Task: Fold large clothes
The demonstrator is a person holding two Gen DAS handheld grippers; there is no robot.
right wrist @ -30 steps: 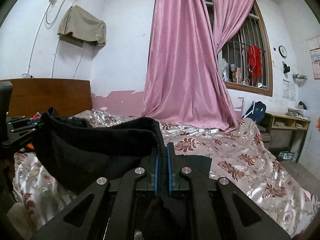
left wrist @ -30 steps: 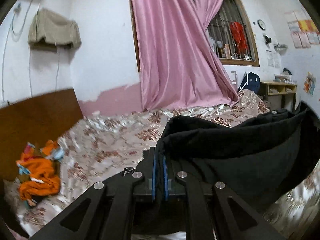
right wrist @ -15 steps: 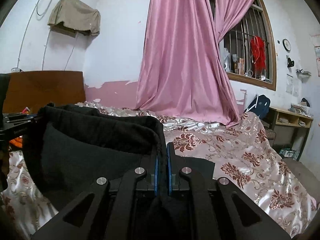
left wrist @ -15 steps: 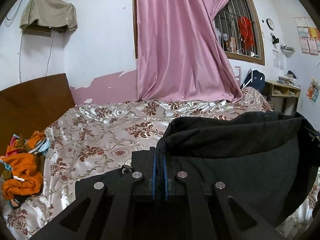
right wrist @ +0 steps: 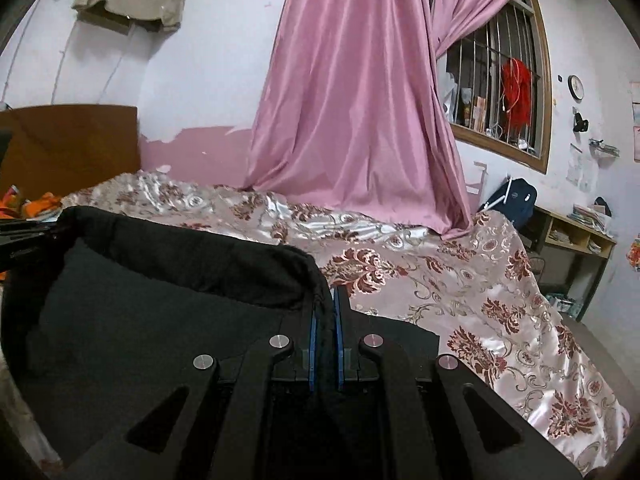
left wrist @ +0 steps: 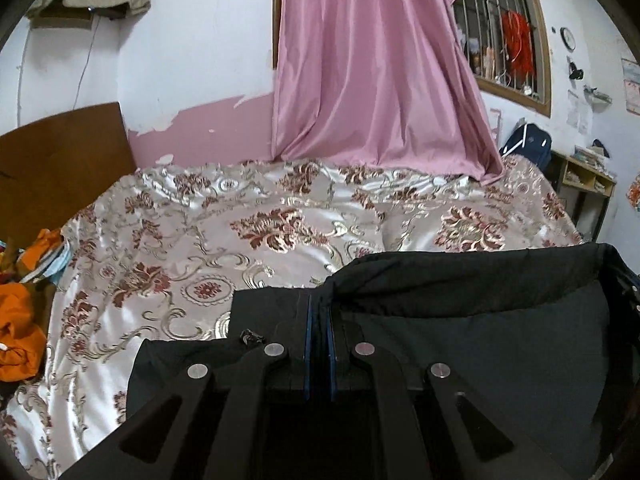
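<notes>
I had the left gripper [left wrist: 319, 312] pinched tight on one corner of the black garment [left wrist: 480, 340] and the right gripper [right wrist: 325, 308] clamped on the other, its top edge stretched between them above the bedspread [left wrist: 240, 232]. Beyond lay orange clothes [left wrist: 20, 340] by the headboard [left wrist: 60, 160], then the pink curtain [left wrist: 372, 80].

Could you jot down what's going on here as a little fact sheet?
Place: bed with floral bedspread
Garment: black garment, stretched between both tools
Left gripper: shut on its edge
Right gripper: shut on its edge
Lower part: lying on the bedspread
Background: pink curtain
Also there: orange clothes near headboard
</notes>
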